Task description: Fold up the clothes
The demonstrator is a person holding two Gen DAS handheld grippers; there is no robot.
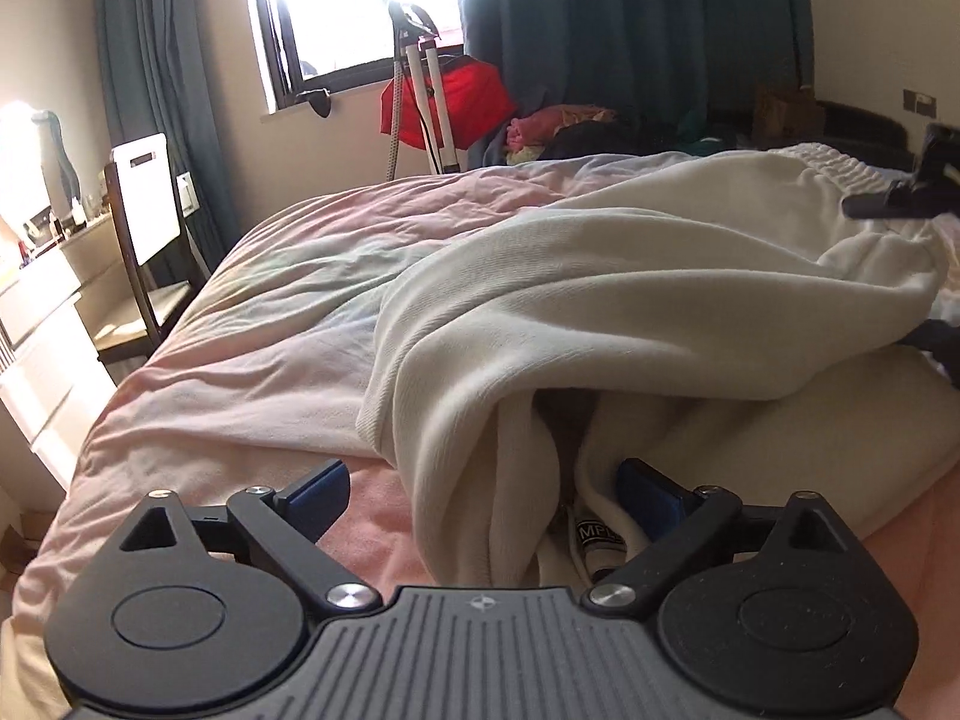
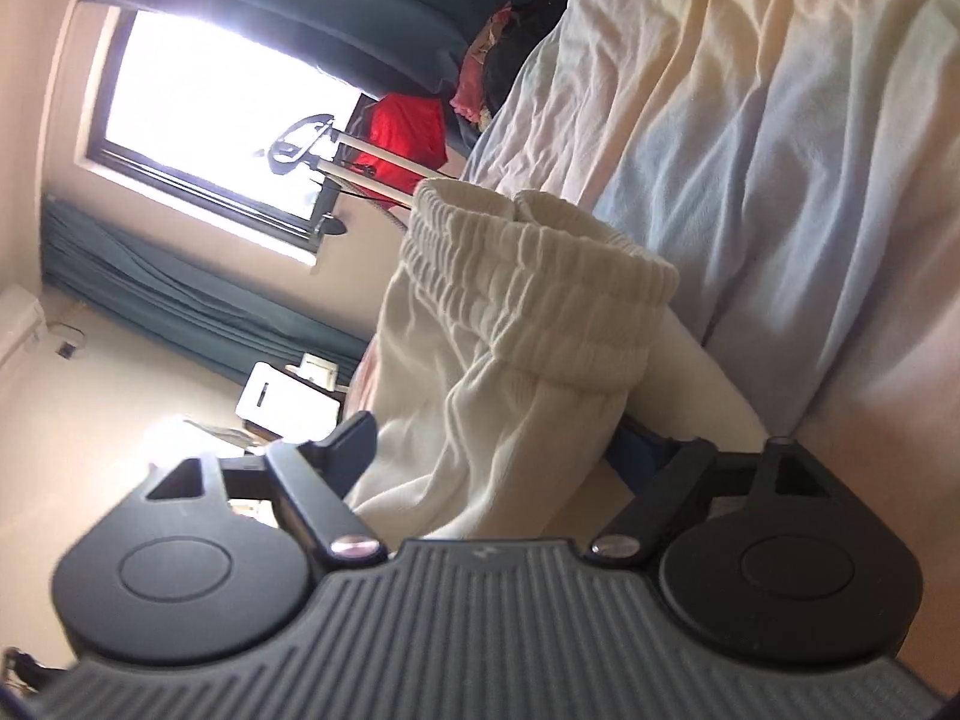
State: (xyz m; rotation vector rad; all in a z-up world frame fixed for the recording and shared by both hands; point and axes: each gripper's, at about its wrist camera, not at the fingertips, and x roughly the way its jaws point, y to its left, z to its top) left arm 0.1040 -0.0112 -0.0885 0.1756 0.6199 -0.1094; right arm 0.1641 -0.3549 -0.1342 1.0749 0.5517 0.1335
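Cream sweatpants [image 1: 600, 300] lie rumpled across the pastel bedcover [image 1: 288, 324]. My left gripper [image 1: 483, 495] stands open at the near end of the garment. A fold of cream cloth with a small label [image 1: 594, 537] lies loosely between its blue pads, which do not press it. The right wrist view is rolled on its side. There my right gripper [image 2: 501, 450] straddles the cloth just below the ribbed waistband [image 2: 540, 300], its fingers wide with the fabric filling the gap. This gripper [image 1: 888, 198] also shows blurred at the far right of the left wrist view.
A pile of clothes [image 1: 558, 126] sits at the far edge of the bed. A garment steamer [image 1: 432, 90] with a red item stands under the window [image 1: 354, 0]. A chair [image 1: 150, 222] and a desk stand left of the bed.
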